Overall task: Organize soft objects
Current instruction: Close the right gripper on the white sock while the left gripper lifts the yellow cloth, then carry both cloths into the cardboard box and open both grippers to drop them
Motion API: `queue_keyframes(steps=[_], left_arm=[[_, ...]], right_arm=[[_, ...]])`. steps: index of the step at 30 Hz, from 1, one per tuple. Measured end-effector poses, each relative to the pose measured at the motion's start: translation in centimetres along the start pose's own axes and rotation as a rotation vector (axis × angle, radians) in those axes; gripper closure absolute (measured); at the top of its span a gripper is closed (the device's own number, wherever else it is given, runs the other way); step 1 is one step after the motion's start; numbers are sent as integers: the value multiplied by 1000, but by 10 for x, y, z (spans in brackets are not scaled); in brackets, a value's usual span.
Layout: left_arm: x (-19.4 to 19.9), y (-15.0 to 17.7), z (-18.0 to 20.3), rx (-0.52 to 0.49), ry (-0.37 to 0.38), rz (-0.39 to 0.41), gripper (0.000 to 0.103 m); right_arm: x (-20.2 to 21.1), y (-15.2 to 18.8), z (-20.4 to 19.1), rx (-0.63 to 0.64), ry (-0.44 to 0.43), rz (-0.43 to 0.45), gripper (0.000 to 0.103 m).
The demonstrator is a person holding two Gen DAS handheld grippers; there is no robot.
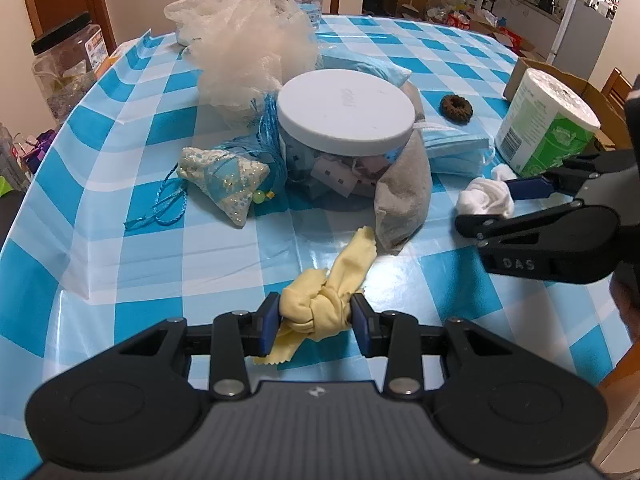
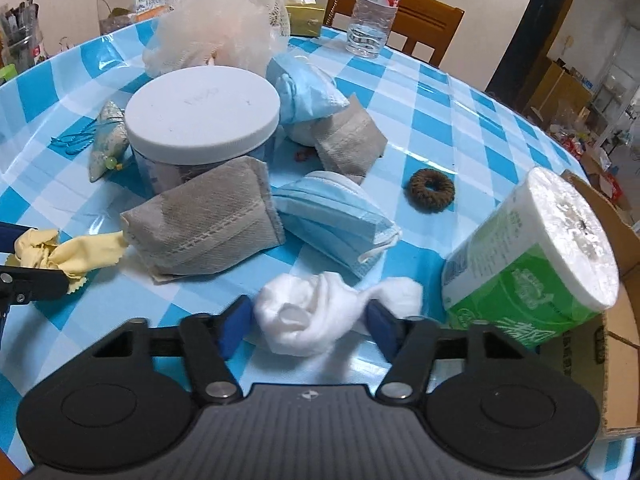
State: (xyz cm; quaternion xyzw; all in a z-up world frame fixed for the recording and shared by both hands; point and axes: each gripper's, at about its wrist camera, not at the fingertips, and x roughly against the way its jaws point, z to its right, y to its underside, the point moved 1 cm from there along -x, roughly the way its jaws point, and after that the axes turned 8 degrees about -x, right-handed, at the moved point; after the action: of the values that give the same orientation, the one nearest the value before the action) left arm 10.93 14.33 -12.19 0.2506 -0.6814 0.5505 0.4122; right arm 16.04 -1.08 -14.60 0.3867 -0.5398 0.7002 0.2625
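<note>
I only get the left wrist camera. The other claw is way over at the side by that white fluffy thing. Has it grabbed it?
Observer: Yes. In the right wrist view the white cotton wad sits between both pads of the right claw and touches each one.
Child: Is anything hiding behind the big jar?
Observer: A second grey pouch lies there, against a crumpled blue mask.
Child: And behind the puffy net ball?
Observer: A yellow-green tissue box stands just behind it.
</note>
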Motion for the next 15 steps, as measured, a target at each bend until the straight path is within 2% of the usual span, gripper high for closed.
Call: queue_keyframes(steps=[6,15], left_arm=[[2,-2,0,-23,14,-13,67],[18,-11,2,-89,41,-25,68]], right_arm=[[10,0,1,9,-15,-11,45],[56,-1,14,-22,-103,-9,46]])
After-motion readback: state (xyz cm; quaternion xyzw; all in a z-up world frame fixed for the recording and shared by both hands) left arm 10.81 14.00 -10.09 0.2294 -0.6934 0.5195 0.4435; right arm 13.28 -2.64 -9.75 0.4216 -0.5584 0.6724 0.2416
